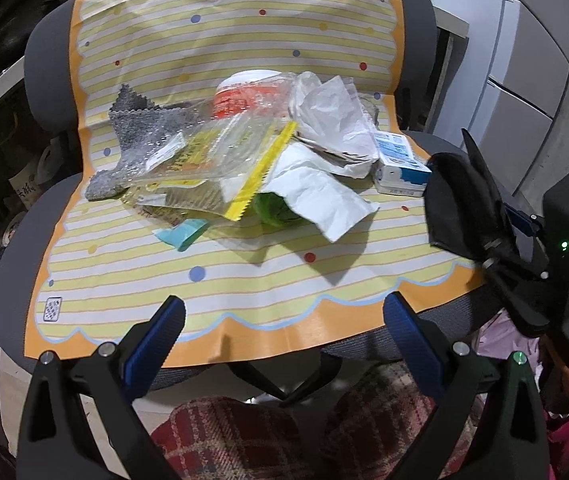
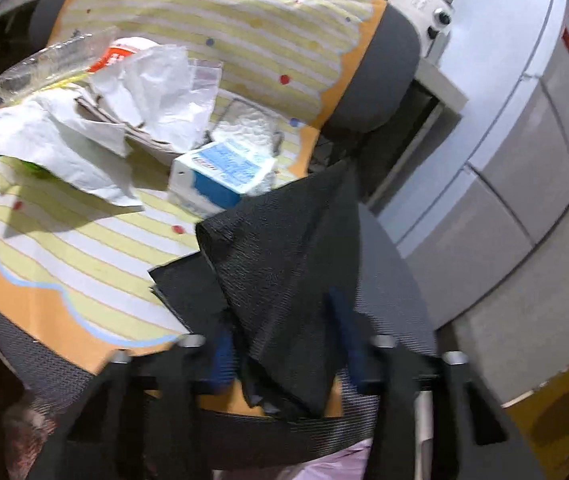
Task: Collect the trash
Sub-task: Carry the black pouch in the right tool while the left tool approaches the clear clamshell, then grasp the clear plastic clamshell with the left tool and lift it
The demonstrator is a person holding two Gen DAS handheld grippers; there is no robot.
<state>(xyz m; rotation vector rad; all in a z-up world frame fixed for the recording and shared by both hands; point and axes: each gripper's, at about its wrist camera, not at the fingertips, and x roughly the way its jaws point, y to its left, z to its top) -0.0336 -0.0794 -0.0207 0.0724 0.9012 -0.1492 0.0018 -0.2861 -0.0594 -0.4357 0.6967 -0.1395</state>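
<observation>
- Grey office chair (image 1: 44, 64) fills my view ahead of both claws; its seat and back are draped with a yellow-and-white striped plastic sheet (image 1: 224, 32) dotted in colour and edged in orange scallops.
- Pale cabinet fronts (image 2: 524, 128) stand off to the right of my right claw, beyond the chair's edge; a dim cluttered shelf area sits left of my left claw.
- Trash lies heaped mid-seat, well ahead of my left gripper (image 1: 284, 328): crumpled white paper (image 1: 324, 184), a clear plastic bag with a yellow serrated strip (image 1: 220, 152), a grey cloth (image 1: 132, 128) on the far left, a red-and-white tub (image 1: 244, 92) behind.
- Just right of the pile, a blue-and-white carton (image 1: 400, 164) rests on the sheet, near my right claw's load.
- My right gripper (image 2: 284, 356) has its blue pads pinched on a black textured bag (image 2: 280, 264), which drapes forward over the sheet's near-right edge.
- My left gripper hangs short of the sheet's front edge, fingers spread wide with nothing between them.
- Plaid fabric (image 1: 244, 436) shows beneath my left claw.
</observation>
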